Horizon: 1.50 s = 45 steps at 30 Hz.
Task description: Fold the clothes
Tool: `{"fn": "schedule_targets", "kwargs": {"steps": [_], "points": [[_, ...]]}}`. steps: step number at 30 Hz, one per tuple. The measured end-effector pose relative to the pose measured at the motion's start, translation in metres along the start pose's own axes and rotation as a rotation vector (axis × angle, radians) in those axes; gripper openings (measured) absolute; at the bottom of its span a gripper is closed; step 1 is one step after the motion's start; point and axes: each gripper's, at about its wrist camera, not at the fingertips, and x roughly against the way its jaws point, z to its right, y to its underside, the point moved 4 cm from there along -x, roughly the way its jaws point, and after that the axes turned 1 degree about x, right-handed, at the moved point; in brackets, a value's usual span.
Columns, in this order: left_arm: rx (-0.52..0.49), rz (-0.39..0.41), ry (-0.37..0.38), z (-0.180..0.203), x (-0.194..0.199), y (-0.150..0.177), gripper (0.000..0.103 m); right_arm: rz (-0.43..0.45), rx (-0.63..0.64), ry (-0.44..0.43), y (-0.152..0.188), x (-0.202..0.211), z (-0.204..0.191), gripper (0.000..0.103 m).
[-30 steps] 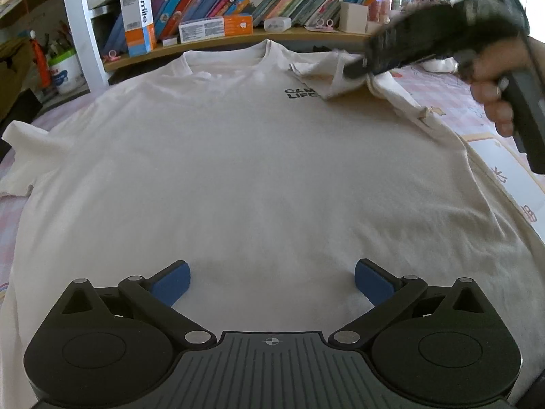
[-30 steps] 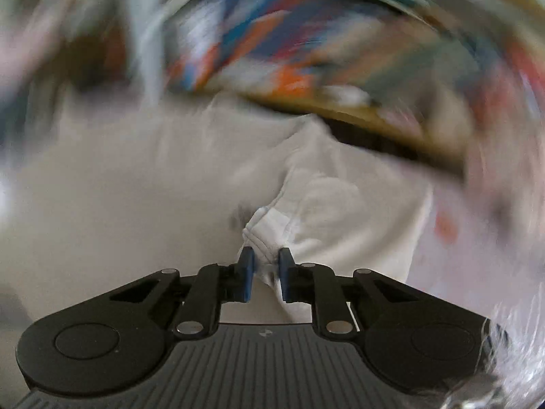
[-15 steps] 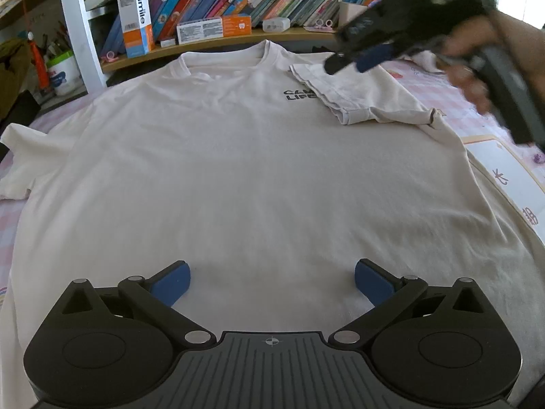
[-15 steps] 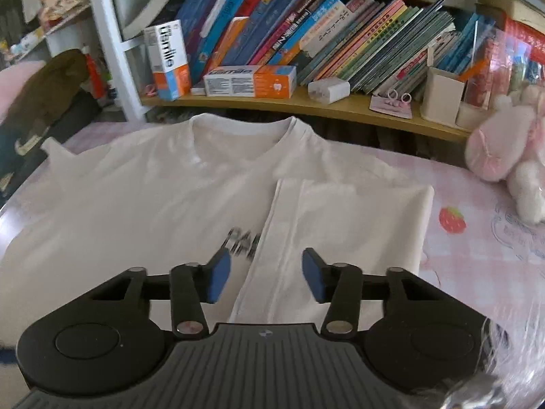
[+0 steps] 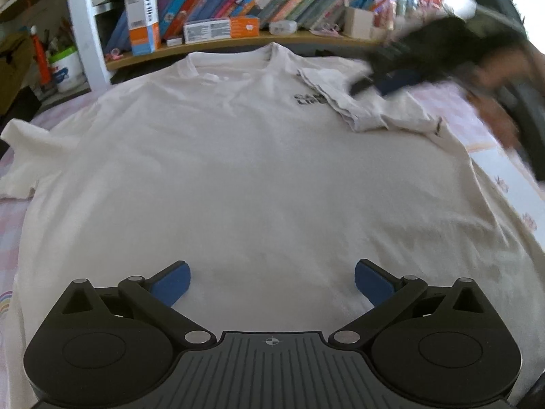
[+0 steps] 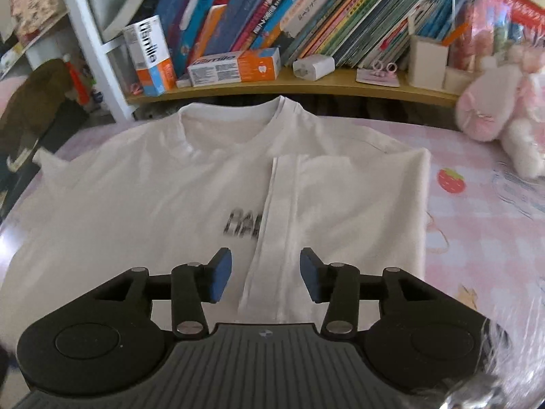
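A cream T-shirt (image 5: 245,170) lies flat, front up, collar toward the bookshelf; it also shows in the right wrist view (image 6: 143,204). Its right sleeve (image 6: 340,211) is folded inward over the chest and partly covers the black print (image 6: 242,225). The left sleeve (image 5: 20,150) still lies spread out. My left gripper (image 5: 270,281) is wide open and empty, low over the shirt's lower middle. My right gripper (image 6: 265,274) is open and empty just above the folded sleeve's hem; it shows blurred in the left wrist view (image 5: 385,83).
A wooden shelf (image 6: 323,85) with books, toothpaste boxes (image 6: 235,66) and a pen holder (image 6: 427,61) runs behind the collar. A pink plush toy (image 6: 497,109) sits at the right on the pink checked cloth (image 6: 477,225). A white tub (image 5: 64,71) stands far left.
My right gripper let go of the sleeve, which now lies folded on the chest. It opened wider and drew back. The left gripper has not moved.
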Motion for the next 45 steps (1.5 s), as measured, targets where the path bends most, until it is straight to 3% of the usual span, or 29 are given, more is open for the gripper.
{"fn": "schedule_targets", "kwargs": {"steps": [11,13,15,19,23,32,38,45], "points": [[0.068,0.033,0.037,-0.033,0.015,-0.005,0.103,-0.014,-0.112,0.154,0.091,0.073,-0.017,0.062],[0.061,0.039,0.044,-0.034,0.019,-0.005,0.103,-0.011,-0.145,0.186,0.101,0.080,-0.019,0.067],[0.058,0.046,0.044,-0.034,0.022,-0.004,0.103,-0.004,-0.177,0.219,0.108,0.086,-0.020,0.079],[0.065,0.063,0.026,-0.031,0.028,-0.004,0.103,0.015,-0.187,0.252,0.114,0.094,-0.025,0.088],[0.095,0.079,-0.018,-0.029,0.033,-0.005,0.103,0.033,-0.114,0.243,0.112,0.096,-0.030,0.095],[0.109,0.081,-0.150,-0.020,0.055,0.000,0.103,0.042,-0.040,0.155,0.114,0.092,-0.032,0.098],[0.099,0.061,-0.176,-0.014,0.060,0.004,0.103,0.020,-0.041,0.124,0.129,0.092,-0.030,0.098],[0.091,0.077,-0.180,-0.018,0.062,-0.002,0.103,0.028,-0.078,0.147,0.133,0.097,-0.023,0.099]]}}
